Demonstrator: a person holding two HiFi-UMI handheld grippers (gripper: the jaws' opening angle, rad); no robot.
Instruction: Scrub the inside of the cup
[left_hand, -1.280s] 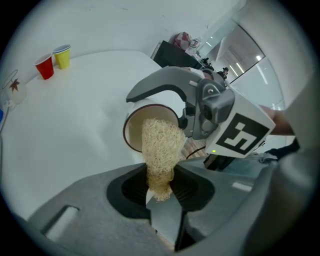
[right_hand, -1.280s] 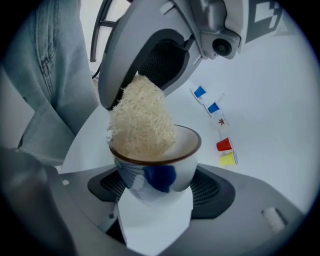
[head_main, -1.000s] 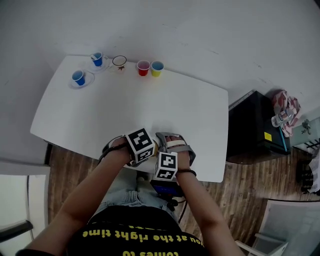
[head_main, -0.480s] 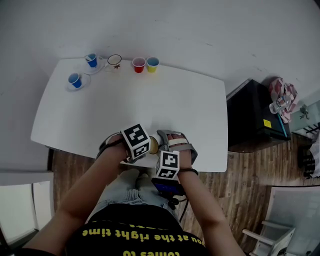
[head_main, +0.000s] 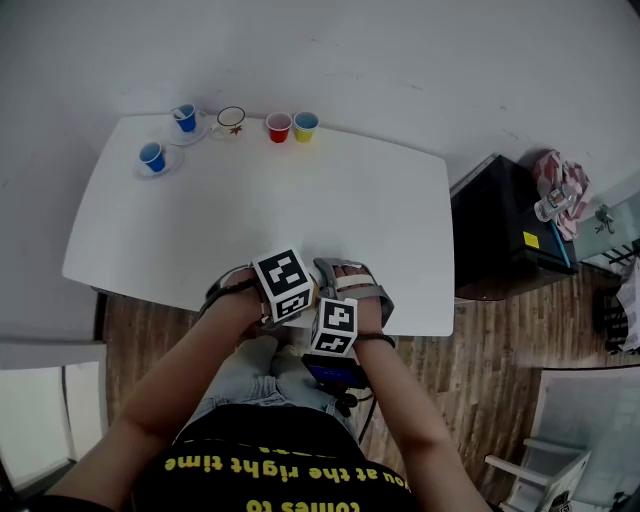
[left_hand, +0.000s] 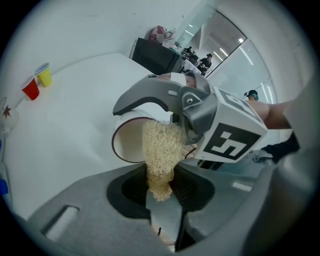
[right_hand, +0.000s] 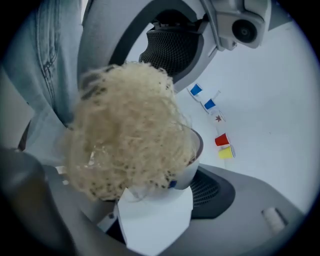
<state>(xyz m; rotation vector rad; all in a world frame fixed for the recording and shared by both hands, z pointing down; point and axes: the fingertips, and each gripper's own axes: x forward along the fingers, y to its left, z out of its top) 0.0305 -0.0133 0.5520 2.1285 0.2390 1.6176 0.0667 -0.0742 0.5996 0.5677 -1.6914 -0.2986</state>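
At the near edge of the white table (head_main: 250, 220), right tongs (right_hand: 160, 200) grip the white dark-rimmed cup (left_hand: 127, 145); left tongs (left_hand: 160, 186) pinch the straw-coloured fibre scrubber (left_hand: 160, 150) at its mouth. Hard scrubbing could twist it loose.

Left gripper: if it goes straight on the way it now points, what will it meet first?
Probably the inside of the white cup. The left gripper is shut on the scrubber, whose far end sits at the cup's mouth. Depth is hard to judge.

The scrubber (left_hand: 159, 150) is coarse, straw-like fibre; the cup (left_hand: 127, 144) smooth and glossy; the table (head_main: 250, 220) matt.
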